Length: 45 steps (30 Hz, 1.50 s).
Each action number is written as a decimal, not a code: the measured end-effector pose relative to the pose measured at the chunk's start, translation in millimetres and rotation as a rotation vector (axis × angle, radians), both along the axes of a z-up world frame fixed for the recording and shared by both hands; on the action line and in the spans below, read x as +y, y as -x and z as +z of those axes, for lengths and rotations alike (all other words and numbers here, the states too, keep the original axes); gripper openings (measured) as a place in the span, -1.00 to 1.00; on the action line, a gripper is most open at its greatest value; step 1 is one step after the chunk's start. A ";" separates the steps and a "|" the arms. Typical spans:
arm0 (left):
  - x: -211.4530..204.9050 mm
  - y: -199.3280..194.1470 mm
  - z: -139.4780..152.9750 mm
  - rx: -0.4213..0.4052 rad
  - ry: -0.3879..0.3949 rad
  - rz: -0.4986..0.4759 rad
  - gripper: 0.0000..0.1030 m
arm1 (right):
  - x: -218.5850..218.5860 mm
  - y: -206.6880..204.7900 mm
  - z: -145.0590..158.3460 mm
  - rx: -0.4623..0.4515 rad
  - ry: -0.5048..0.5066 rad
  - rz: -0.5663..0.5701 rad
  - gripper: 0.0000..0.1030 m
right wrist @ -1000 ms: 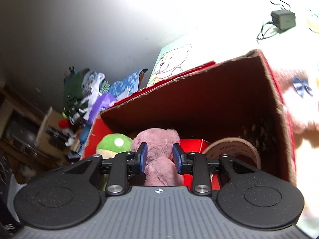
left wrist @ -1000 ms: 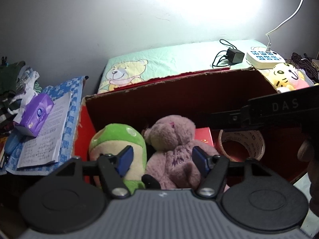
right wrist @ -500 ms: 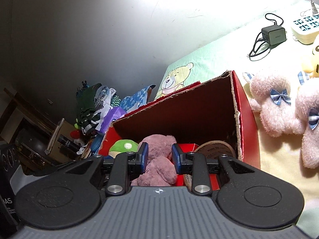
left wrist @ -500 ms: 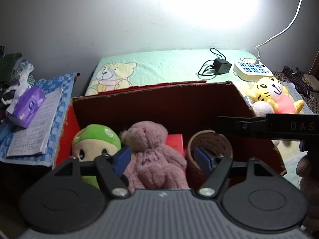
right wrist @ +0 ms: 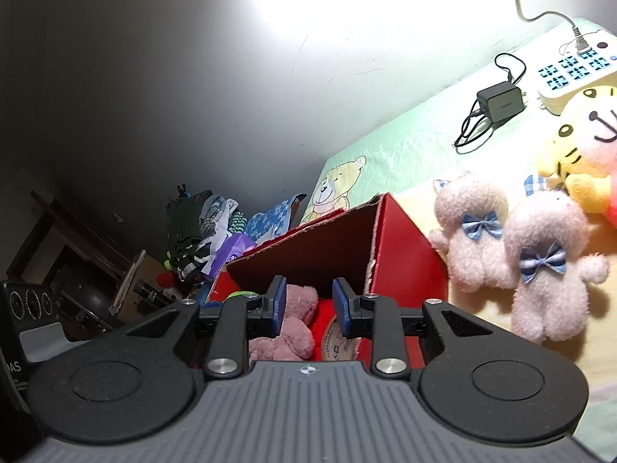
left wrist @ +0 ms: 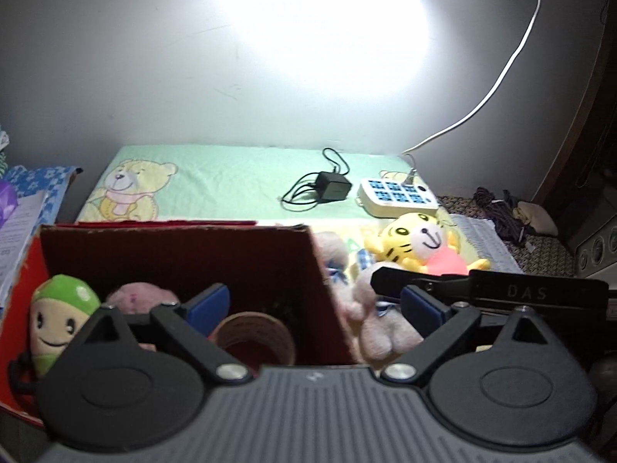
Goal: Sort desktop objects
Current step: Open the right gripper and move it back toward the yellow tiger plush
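Note:
A red cardboard box holds a green-capped plush doll, a mauve teddy bear and a roll of tape. My left gripper is open and empty above the box's right wall. My right gripper is open and empty, above the box, its fingers a small gap apart. Two pale pink bears with blue bows and a yellow tiger plush lie on the bedsheet right of the box.
A black charger with cable and a white power strip lie near the wall. A blue cloth with papers and piled clothes are left of the box. A dark cord bundle lies far right.
Both grippers have pulled up and back from the box. The left view has swung right, so the pink bears and tiger now show. Both stay open and empty.

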State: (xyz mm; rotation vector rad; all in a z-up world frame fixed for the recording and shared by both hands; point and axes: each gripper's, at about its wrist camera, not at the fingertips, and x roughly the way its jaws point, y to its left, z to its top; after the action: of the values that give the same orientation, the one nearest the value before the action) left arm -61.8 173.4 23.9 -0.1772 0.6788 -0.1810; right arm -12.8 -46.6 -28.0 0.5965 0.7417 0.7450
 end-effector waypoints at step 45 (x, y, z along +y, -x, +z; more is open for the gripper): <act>-190.8 -180.6 -121.1 0.366 0.234 -0.045 0.81 | -239.5 -162.4 -118.7 0.312 -0.110 -0.172 -0.25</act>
State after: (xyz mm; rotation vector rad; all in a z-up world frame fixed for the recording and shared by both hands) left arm 118.8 -17.3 -97.2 -0.4260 1.0268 -0.2751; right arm 149.7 -286.1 -146.7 0.8781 0.9265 0.5410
